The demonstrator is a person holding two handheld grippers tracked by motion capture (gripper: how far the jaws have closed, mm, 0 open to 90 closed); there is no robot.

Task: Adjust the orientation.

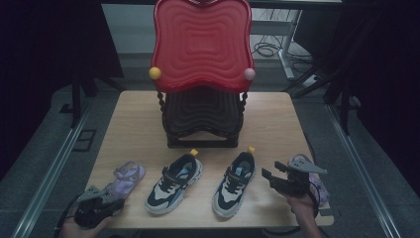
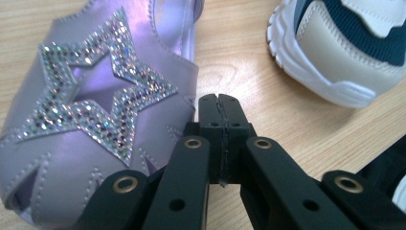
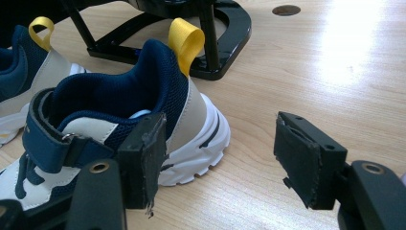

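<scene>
Two navy, beige and white sneakers (image 1: 173,183) (image 1: 234,184) with yellow heel loops lie side by side on the wooden table (image 1: 277,124). A purple sandal (image 1: 126,178) with a glittery star (image 2: 95,110) lies to their left. My left gripper (image 1: 118,203) sits at the sandal's near end, and its jaws (image 2: 221,103) are shut together with nothing between them, just beside the sandal's edge. My right gripper (image 1: 270,176) stands open to the right of the right sneaker (image 3: 110,110); one pad (image 3: 143,158) is close to the sneaker's heel side. A second purple sandal (image 1: 317,186) lies partly hidden behind that gripper.
A black stand (image 1: 200,119) with a red wavy top (image 1: 200,42) occupies the table's middle back; its base (image 3: 225,33) is just beyond the sneakers. The other sneaker's toe (image 2: 344,52) lies right of my left gripper. Bare wood (image 3: 335,72) stretches to the right.
</scene>
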